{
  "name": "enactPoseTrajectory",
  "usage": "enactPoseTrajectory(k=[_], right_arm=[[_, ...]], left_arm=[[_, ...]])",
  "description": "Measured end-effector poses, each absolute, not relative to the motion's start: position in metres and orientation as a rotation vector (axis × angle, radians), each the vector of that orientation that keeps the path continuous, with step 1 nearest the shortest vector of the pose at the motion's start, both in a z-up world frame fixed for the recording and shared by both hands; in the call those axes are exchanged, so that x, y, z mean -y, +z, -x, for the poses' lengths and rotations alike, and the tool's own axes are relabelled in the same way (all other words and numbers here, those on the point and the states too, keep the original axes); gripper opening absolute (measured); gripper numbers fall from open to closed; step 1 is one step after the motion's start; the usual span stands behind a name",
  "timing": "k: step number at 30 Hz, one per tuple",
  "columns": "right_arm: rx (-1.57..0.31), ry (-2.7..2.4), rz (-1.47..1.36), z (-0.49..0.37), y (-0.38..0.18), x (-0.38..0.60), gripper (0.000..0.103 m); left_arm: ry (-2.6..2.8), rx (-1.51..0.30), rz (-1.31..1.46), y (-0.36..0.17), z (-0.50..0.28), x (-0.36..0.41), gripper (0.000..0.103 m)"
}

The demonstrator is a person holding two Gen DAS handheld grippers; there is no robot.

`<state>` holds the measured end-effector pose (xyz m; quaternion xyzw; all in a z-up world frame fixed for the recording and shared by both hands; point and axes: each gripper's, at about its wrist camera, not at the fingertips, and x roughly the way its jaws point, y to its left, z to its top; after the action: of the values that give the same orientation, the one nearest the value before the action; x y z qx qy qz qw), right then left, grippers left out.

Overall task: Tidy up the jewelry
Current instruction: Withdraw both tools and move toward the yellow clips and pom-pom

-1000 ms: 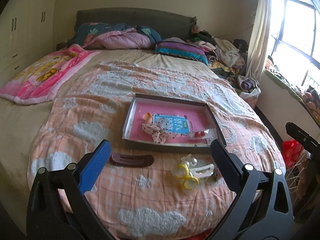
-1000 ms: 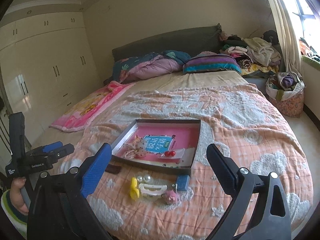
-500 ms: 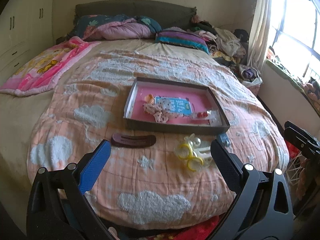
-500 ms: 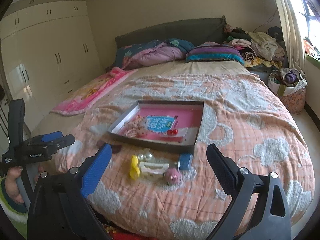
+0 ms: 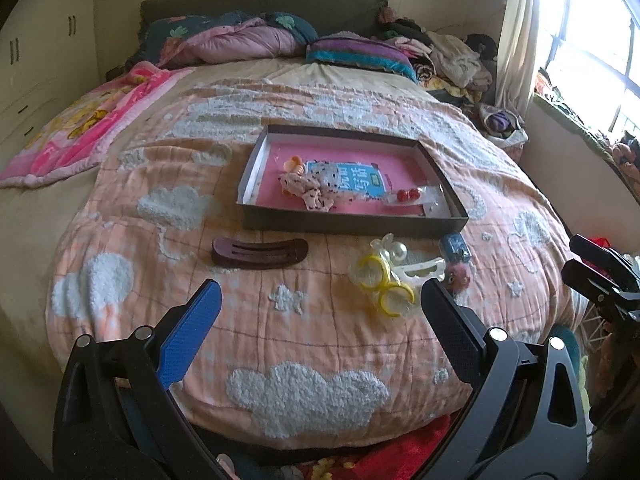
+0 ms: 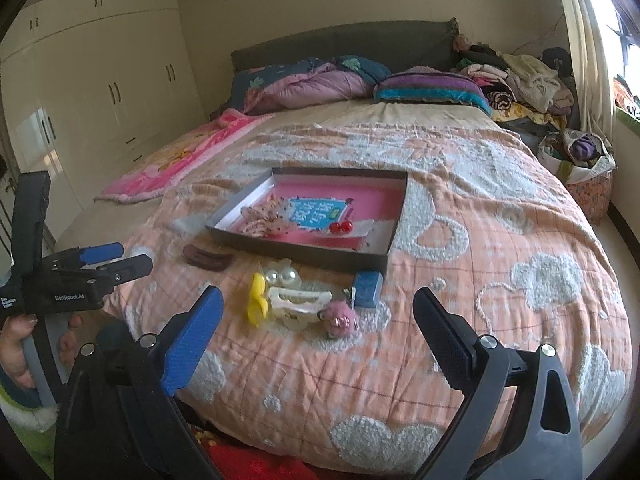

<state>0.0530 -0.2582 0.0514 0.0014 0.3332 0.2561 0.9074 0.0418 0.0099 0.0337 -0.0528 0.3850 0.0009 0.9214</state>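
A shallow dark box (image 5: 352,222) (image 6: 304,249) with a pink floor lies on the peach quilt; inside are a floral scrunchie (image 5: 310,194), a blue card (image 5: 356,178) and red beads (image 5: 408,194). In front of it lie a brown hair clip (image 5: 258,252) (image 6: 206,259), yellow rings (image 5: 384,286) (image 6: 256,300), a white claw clip (image 6: 298,300), pearls (image 6: 282,276), a pink fuzzy piece (image 6: 340,316) and a blue clip (image 6: 366,286). My left gripper (image 5: 318,308) hovers open and empty before the bed's near edge. My right gripper (image 6: 316,312) is open too, nearer the yellow rings.
Pillows and a folded duvet (image 5: 240,40) sit at the headboard, a pink blanket (image 5: 76,128) at the left. Clothes (image 5: 452,56) pile up by the window. White wardrobes (image 6: 80,92) stand left. A hand (image 6: 16,344) holds the left gripper's handle.
Both grippers have pulled back and risen a little from the bed, so the box and loose pieces sit farther off. Both stayed open; nothing on the quilt moved.
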Motion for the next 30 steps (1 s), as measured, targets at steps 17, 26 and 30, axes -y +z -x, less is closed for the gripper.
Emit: enactPoseTrajectory(k=[17,26,30], right_arm=[[-0.814,0.524,0.010,-0.080,0.001,0.254,0.095],[-0.861,0.527,0.006,-0.094,-0.018,0.253,0.092],[-0.890,0.515,0.001,-0.103,-0.028,0.256,0.087]], left_arm=[[-0.040,-0.916,0.068,-0.015,-0.065,0.012,0.093],[-0.125,-0.970,0.076,-0.040,-0.082,0.027,0.093],[-0.152,-0.976,0.067,-0.047,-0.093,0.034,0.093]])
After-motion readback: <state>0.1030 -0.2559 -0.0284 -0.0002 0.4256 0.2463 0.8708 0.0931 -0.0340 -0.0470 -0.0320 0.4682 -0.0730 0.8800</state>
